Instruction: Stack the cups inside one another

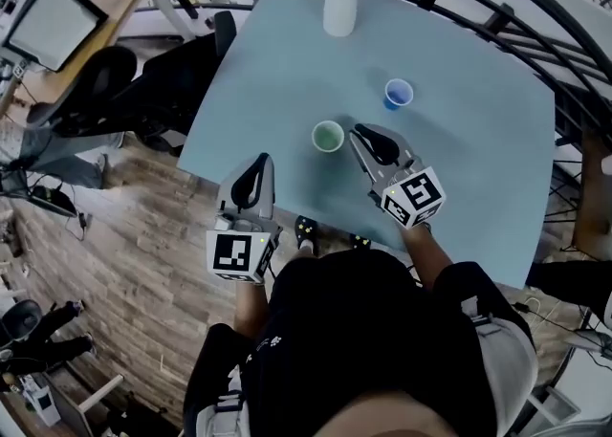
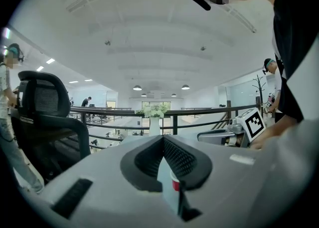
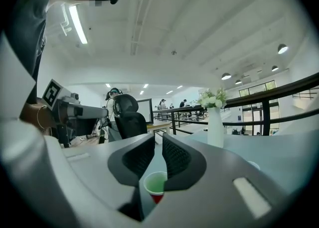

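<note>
**Item 1: green-lined cup**
- Description: red outside, pale green inside, upright with the mouth up.
- Location: near the middle of the tabletop. In the right gripper view it shows low through the finger gap, not between the pads.

**Item 2: blue cup**
- Description: upright with the mouth up, and it looks about the same size as item 1.
- Location: at 2 o'clock from item 1, near it but not touching.

**Handling, both cups (judged)**
- Likely thin-walled party cups: very light, easy to tip or skid, with smooth, slightly slippery sides that dent under a hard squeeze.
- Best hold is at the rim, one finger inside and one outside. A gentle grip across the upper body, where the rolled lip stiffens the wall, should also serve.
- The taper suggests either cup will nest in the other if lowered straight and upright.

**Item 3: right gripper**
- Location: just beside item 1, at its 3 o'clock.
- State: fingers drawn almost together with a slim slit between them, pinching nothing.

**Item 4: left gripper**
- Location: at 8 o'clock from item 1, over the tabletop's near edge, well apart from both cups.
- State: fingers pressed together tip to tip, empty.

**Item 5: vase**
- Description: white, holding flowers.
- Location: at 12 o'clock from item 1, by the far edge and out of the working area.
</note>
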The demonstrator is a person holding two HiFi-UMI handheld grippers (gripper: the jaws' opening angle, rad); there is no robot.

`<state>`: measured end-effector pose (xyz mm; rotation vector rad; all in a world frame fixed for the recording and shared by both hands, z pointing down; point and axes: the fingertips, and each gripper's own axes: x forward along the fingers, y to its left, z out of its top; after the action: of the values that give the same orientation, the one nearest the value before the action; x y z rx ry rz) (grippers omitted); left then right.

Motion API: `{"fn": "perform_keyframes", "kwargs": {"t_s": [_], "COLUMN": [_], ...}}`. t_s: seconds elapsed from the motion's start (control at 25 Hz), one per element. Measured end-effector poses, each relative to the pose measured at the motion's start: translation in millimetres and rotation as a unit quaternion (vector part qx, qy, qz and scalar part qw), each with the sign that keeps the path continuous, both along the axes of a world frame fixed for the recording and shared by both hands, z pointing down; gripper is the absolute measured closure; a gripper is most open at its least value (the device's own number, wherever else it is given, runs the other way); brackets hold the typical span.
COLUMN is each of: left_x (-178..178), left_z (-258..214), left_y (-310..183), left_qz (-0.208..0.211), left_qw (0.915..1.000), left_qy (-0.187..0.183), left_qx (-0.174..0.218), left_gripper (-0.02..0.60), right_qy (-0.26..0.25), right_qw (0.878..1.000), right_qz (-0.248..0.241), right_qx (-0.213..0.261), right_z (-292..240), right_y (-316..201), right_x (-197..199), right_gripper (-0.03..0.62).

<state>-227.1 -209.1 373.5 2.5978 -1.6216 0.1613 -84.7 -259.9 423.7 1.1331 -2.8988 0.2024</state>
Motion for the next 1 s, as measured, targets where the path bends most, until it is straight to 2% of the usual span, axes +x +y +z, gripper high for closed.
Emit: {"fn": "perform_keyframes", "kwargs": {"t_s": [0.24,0.68,1.0], "left_x": [31,92,125], "left_z": [0,-4,-3], "left_y": [-8,-16,-17], "left_qz": [0.042,0.126,0.167], "left_qw": [0.9991,0.9919,0.9860], "left_qy": [0.004,0.009,0.005], "left_qx": [0.002,0.005,0.003], "left_gripper": [0.595,0.595,0.595], "right_qy": [-0.015,-0.016,-0.016], "right_qw": [0.999,0.992,0.986], "right_qz": [0.045,0.122,0.163], "right_qx": [0.014,0.025,0.022], "right_z": [-16,-33,-34], "right_y": [5,26,36], "right_x": [38,99,132], "right_gripper": [0.583,0.583,0.583]}}
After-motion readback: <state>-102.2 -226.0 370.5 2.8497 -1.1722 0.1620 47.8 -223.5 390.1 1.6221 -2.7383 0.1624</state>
